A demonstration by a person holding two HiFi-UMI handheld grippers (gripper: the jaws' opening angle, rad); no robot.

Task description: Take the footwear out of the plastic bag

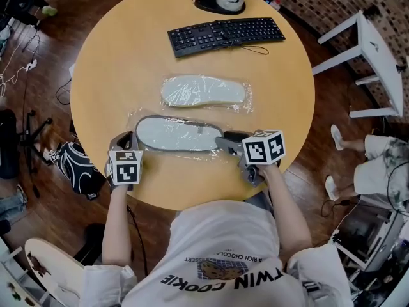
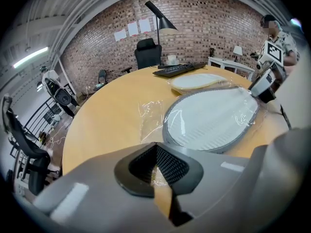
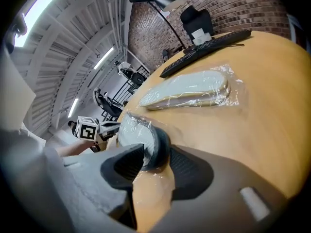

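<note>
A grey-rimmed slipper (image 1: 179, 134) wrapped in a clear plastic bag lies on the round wooden table (image 1: 108, 69) just in front of me. My left gripper (image 1: 130, 141) is at its left end, and in the left gripper view its jaws (image 2: 156, 147) meet on the loose plastic that trails from the slipper (image 2: 214, 118). My right gripper (image 1: 225, 141) is at the right end. Its jaws (image 3: 155, 154) stand wide apart with the slipper's dark end (image 3: 146, 137) between them. A second, cream slipper (image 1: 203, 91) in its own bag lies further back.
Behind the slippers are a black keyboard (image 1: 225, 35) and a lamp base (image 1: 220, 2). A white bench (image 1: 370, 56) and a seated person's legs (image 1: 370, 165) are off the table's right side. Bags and cables lie on the floor at left.
</note>
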